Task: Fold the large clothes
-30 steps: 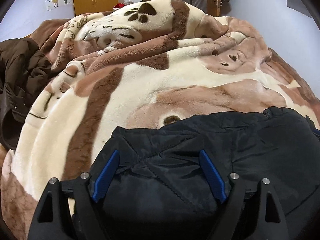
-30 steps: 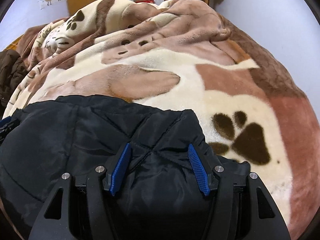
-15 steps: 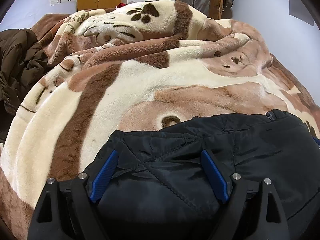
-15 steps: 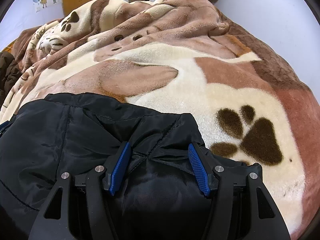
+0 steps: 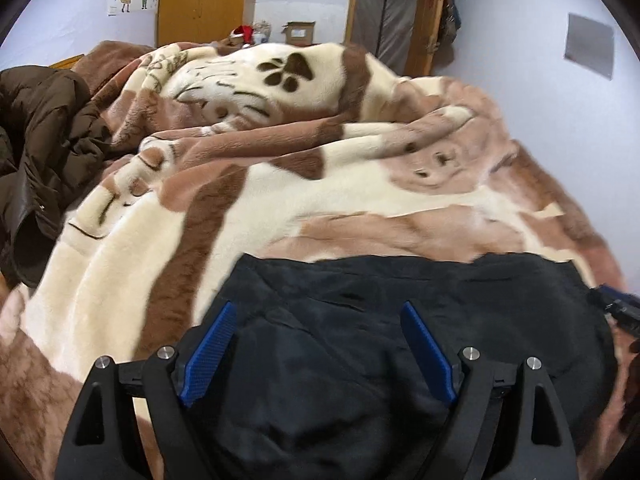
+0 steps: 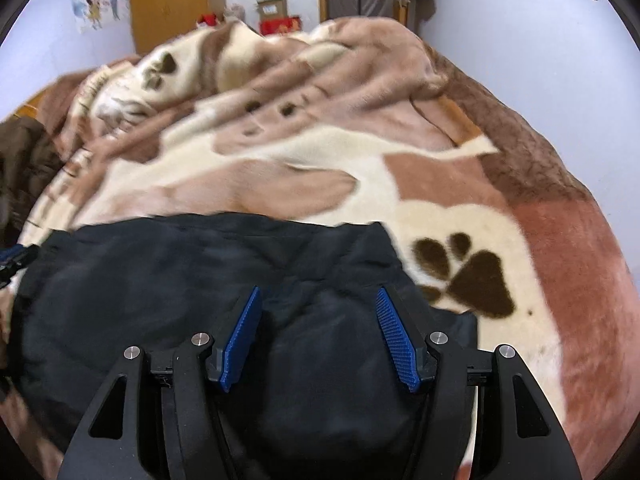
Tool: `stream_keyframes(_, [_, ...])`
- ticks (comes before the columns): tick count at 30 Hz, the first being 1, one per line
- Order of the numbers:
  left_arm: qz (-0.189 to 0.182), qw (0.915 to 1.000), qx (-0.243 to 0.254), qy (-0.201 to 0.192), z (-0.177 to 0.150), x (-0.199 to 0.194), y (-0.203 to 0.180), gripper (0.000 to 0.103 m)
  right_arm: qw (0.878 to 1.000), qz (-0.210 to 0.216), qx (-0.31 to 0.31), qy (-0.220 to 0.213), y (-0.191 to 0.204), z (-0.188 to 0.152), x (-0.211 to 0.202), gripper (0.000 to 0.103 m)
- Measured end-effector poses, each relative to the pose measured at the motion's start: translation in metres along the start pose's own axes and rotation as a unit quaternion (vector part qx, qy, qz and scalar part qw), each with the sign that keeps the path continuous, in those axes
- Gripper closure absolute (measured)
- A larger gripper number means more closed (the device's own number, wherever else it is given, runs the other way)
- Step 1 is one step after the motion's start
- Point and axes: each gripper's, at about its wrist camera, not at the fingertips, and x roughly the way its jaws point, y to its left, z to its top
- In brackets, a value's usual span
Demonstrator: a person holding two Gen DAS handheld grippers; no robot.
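A black padded jacket (image 5: 400,320) lies on a bed covered by a cream and brown paw-print blanket (image 5: 280,184). My left gripper (image 5: 316,344) is open over the jacket's left end, blue pads (image 5: 208,348) wide apart, nothing between them. The jacket also fills the lower left of the right wrist view (image 6: 160,280). My right gripper (image 6: 318,332) is open over its right end, near a brown paw print on the blanket (image 6: 472,276). Each gripper's tip shows at the edge of the other's view.
A dark brown coat (image 5: 36,152) lies bunched at the bed's left side. White walls close the right side. Wooden wardrobe (image 5: 200,0), doorway and cardboard box (image 5: 298,32) stand beyond the far end of the bed.
Both grippers have pulled back and tilted up, so more of the room shows. The jacket's gathered creases between the pads have flattened out. Both views are motion-blurred.
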Motion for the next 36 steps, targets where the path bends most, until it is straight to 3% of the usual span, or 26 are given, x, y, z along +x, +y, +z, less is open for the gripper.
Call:
stream_keyframes(3, [-0.019,0.9997,0.017,0.005,-0.013,-0.001,-0.019,0.017,0.999,0.027,-0.017,0.012,0.027,-0.01,0.005,0.043])
stream_keyframes(5, [-0.004,0.9987,0.042,0.03,-0.027,0.016,-0.03,0.017,0.999,0.012,-0.033,0.038,0.037,-0.018,0.022,0.043])
stream_keyframes(11, [0.013,0.9976,0.051,0.044,-0.034,0.033,-0.035,0.016,0.998,0.02,-0.022,0.059,0.027,-0.021,0.047,0.043])
stream_keyframes(14, [0.015,0.9975,0.051,0.047,-0.03,0.016,-0.039,0.019,0.997,0.013,-0.018,0.068,0.03,-0.015,0.031,0.043])
stream_keyframes(17, [-0.013,0.9986,0.04,0.031,-0.034,-0.012,-0.044,0.019,0.999,0.032,-0.019,0.033,0.033,-0.021,-0.006,0.043])
stream_keyframes(21, [-0.05,0.9978,0.039,0.02,-0.051,-0.036,-0.062,0.019,0.998,0.054,-0.012,0.018,0.033,-0.045,-0.029,0.043])
stream_keyframes(25, [-0.043,0.9966,0.039,0.059,-0.069,-0.011,-0.072,0.018,0.997,0.05,-0.01,0.056,0.029,-0.06,-0.001,0.043])
stream_keyframes(36, [-0.037,0.9968,0.035,0.062,-0.065,-0.006,-0.073,0.016,0.997,0.05,-0.015,0.06,0.03,-0.055,0.002,0.042])
